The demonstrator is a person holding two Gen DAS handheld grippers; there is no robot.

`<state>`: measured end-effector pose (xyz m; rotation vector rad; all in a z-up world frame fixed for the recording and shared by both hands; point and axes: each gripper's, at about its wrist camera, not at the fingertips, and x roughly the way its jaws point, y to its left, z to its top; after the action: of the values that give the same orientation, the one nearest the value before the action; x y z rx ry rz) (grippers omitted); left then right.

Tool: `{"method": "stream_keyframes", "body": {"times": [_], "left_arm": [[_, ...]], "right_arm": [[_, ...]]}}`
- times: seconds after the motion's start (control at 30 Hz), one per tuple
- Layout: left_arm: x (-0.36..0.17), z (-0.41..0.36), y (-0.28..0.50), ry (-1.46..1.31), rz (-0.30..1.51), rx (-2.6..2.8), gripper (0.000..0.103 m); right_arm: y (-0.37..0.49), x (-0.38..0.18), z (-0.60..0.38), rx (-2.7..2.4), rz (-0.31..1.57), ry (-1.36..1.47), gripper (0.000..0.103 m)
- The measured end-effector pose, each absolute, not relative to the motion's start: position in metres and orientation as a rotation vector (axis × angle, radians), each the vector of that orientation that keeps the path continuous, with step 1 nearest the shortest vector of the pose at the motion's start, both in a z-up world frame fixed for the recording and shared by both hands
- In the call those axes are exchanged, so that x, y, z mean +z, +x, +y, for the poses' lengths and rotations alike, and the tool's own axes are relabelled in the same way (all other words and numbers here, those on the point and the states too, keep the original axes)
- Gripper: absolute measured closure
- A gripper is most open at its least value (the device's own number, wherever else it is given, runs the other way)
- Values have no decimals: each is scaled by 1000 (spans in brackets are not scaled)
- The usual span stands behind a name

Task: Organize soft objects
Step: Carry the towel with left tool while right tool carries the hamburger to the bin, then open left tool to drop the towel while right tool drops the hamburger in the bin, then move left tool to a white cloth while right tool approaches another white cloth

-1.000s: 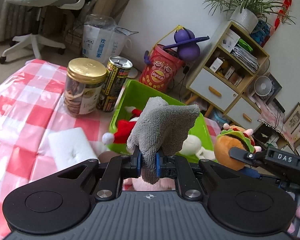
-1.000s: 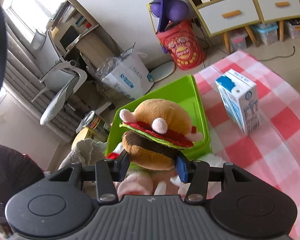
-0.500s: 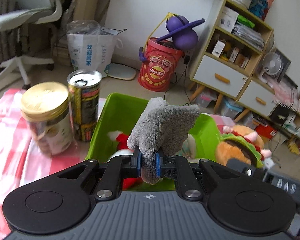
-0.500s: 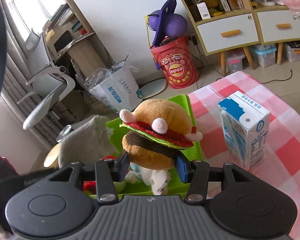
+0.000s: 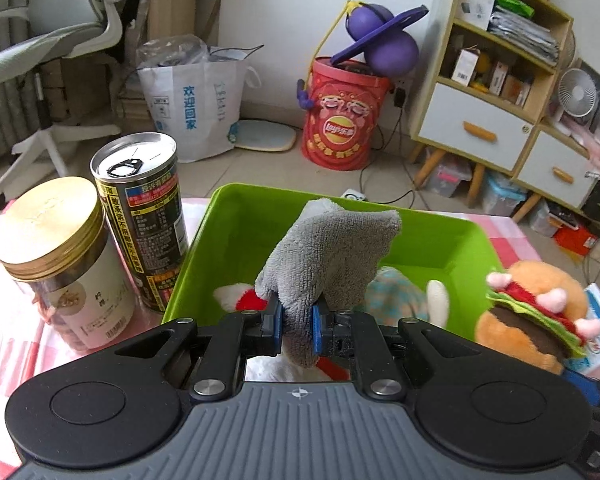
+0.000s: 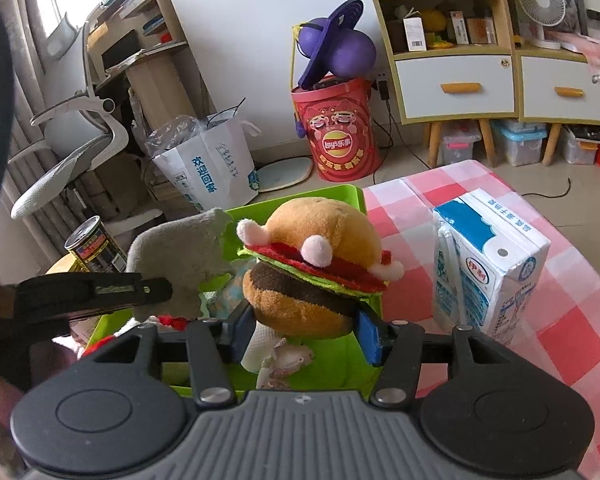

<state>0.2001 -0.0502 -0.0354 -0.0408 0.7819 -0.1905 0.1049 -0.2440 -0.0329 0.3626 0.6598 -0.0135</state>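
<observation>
A table under a red-and-white checked cloth carries everything, and the green bin is the landmark on it. Just to the left of the bin stands a dark can with a pull-tab top, close against the bin's left wall. Left of the can, and a little nearer the camera, stands a clear jar with a gold lid, touching or almost touching the can. To the right of the bin stands an upright blue-and-white carton, apart from the bin's right wall, with checked cloth showing between them.
</observation>
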Motion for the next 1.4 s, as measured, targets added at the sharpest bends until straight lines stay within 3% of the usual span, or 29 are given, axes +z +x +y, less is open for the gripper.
{"method": "stream_keyframes", "body": {"times": [0.1,0.23,0.57,1.13,1.4], "left_arm": [[-36,-51,201,-37,768,-204,85],[-33,-56,196,-8,747,-211,64],[-18,-47,172,-10,753,-249,35],[-1,3,94,-56,777,-226,14],[-6,4,65,-39,830,-199,7]], "right_arm": [[104,-31,-244,2,640,370,62],[103,-29,-250,30,627,421,53],[97,-17,-254,37,652,426,51],[62,0,-265,19,766,381,39],[45,-5,-271,-41,858,351,39]]}}
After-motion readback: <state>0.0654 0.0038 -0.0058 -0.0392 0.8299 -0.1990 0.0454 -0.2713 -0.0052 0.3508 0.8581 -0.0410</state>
